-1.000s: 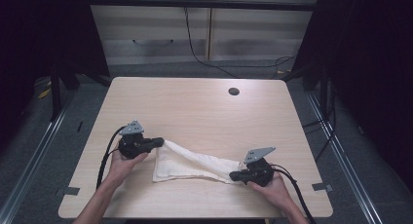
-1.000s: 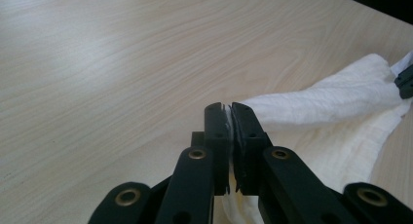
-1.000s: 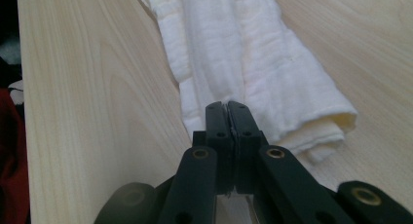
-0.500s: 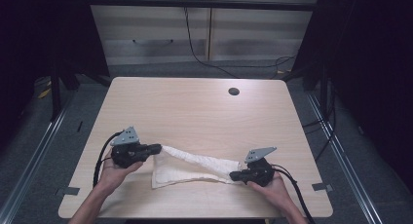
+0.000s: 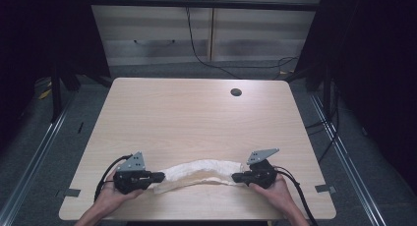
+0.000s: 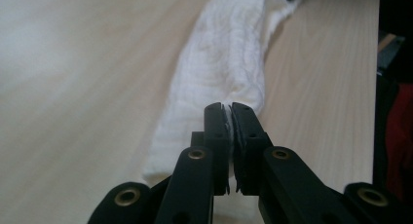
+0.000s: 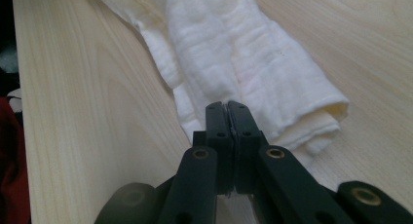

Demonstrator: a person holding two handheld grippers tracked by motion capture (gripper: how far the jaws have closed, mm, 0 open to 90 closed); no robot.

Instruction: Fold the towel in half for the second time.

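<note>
I have a long white woven cloth (image 5: 201, 171), bunched into a loose rope, stretched between my two claws along the near edge of the pale wooden table (image 5: 196, 113). Taking the round dark grommet hole (image 5: 236, 92) at the far side of that table as my mark, the cloth lies well apart from it, toward me and mostly off to its left.

My left gripper (image 5: 158, 177) has its black jaws pressed together on the cloth's left end; in the left gripper view (image 6: 229, 118) a thin sliver of white fabric shows between the pads, and the rest of the roll runs away from them. My right gripper (image 5: 237, 177) is likewise clamped on the other end, almost straight toward me from the grommet hole; in the right gripper view (image 7: 227, 116) the jaws meet on a thin edge layer beside the folded end.

What worries me is how little fabric each claw holds. I judge that if I pull the ends further apart, the thin pinch could slip out and drop one end. The roll also sags and curves in the middle, so lifting unevenly could let the folds spill open. It sits close to the table's near edge too, and a slack end could slide off toward my lap.
</note>
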